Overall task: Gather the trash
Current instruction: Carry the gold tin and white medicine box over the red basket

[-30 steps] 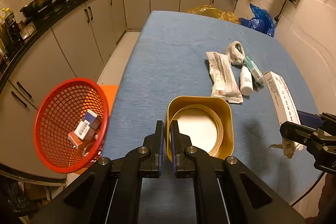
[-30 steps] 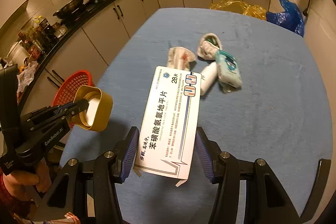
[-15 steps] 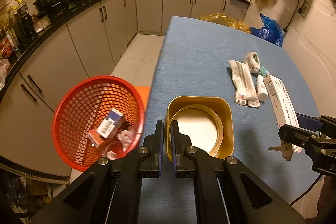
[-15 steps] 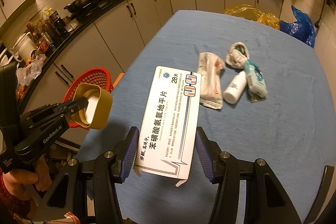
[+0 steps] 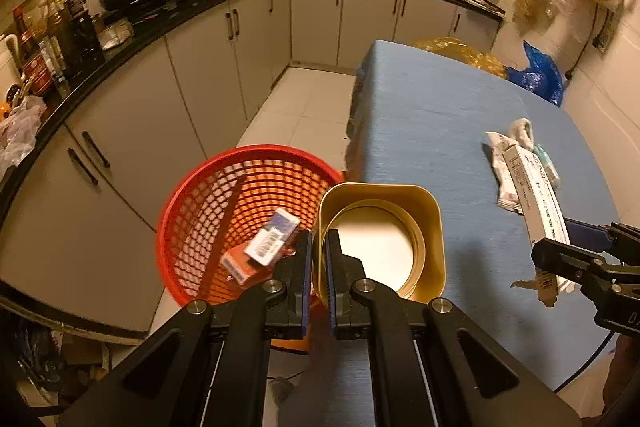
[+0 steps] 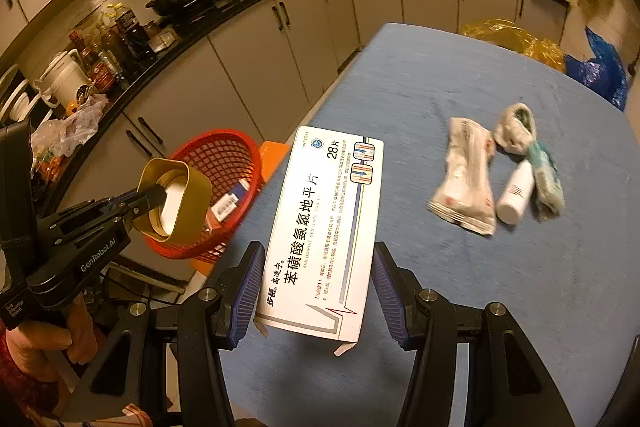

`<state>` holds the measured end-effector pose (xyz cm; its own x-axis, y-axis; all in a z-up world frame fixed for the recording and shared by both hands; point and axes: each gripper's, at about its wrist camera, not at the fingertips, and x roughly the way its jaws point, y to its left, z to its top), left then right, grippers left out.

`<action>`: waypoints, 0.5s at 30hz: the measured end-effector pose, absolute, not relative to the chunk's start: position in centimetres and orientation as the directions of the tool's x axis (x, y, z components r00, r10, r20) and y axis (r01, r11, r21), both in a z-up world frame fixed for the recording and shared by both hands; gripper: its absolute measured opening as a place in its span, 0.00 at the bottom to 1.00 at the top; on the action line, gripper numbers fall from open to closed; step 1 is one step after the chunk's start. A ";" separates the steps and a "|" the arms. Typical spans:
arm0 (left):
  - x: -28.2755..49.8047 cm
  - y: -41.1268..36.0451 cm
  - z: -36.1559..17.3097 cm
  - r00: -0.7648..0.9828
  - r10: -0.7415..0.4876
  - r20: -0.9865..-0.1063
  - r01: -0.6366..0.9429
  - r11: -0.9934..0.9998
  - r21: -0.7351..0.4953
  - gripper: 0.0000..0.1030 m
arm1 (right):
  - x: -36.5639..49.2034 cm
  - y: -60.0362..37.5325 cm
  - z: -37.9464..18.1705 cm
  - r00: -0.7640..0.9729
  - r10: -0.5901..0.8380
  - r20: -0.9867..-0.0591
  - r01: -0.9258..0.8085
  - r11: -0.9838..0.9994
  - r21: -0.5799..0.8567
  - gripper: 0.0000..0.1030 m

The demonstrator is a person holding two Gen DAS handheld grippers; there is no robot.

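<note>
Two grippers were each carrying a piece of trash near the left edge of the blue table [image 6: 440, 91]. The left gripper [image 5: 316, 267] had its fingers [image 5: 300, 259] pinched tight on the near wall of a gold tin [image 5: 382, 239], whose open mouth faced the camera and showed a pale round inside. From the right wrist view, that tin [image 6: 176, 203] hung in the air just off the table's left edge, in front of the red basket [image 6: 224, 163]. The basket [image 5: 224, 203] stood on the floor beside the table's left edge, below the white cabinets [image 5: 168, 107], and held a small barcoded carton [image 5: 272, 243] along with an orange one.

The right gripper [image 6: 316, 291] had its blue-padded fingers [image 6: 248, 287] closed against both long sides of a white medicine box [image 6: 328, 227], printed with Chinese text and "28", held flat above the table near its left edge; in the left wrist view the box [image 5: 536, 195] showed edge-on.

Toward the right side of the table lay a crumpled white packet [image 6: 464, 179], a small white bottle [image 6: 516, 193] just beside it, a pale green wrapper [image 6: 546, 179] against the bottle, and a balled white wad [image 6: 516, 127] behind them.
</note>
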<state>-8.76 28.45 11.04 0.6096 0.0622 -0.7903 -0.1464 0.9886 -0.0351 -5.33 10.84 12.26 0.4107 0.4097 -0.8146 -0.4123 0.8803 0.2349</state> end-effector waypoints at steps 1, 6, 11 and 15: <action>-8.8 28.9 11.1 0.609 0.067 -0.790 -0.153 0.988 -0.034 0.06 | -5.2 11.4 12.2 0.407 0.414 -0.814 -0.418 0.877 0.237 0.56; -8.7 30.9 11.1 0.606 0.084 -0.791 -0.178 0.984 -0.032 0.06 | -4.8 13.4 12.2 0.395 0.428 -0.813 -0.438 0.866 0.242 0.56; -8.8 32.8 10.9 0.603 0.097 -0.792 -0.205 0.978 -0.036 0.06 | -4.1 15.3 12.4 0.387 0.441 -0.810 -0.454 0.856 0.249 0.56; -8.6 34.1 10.5 0.595 0.106 -0.797 -0.226 0.973 -0.040 0.06 | -3.5 16.8 12.5 0.375 0.448 -0.812 -0.470 0.846 0.250 0.56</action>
<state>-8.59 34.13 10.54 0.5947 0.1055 -0.7970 -0.2261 0.9733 -0.0399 -3.53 16.81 12.48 0.3746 0.4485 -0.8115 -0.4704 0.8462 0.2505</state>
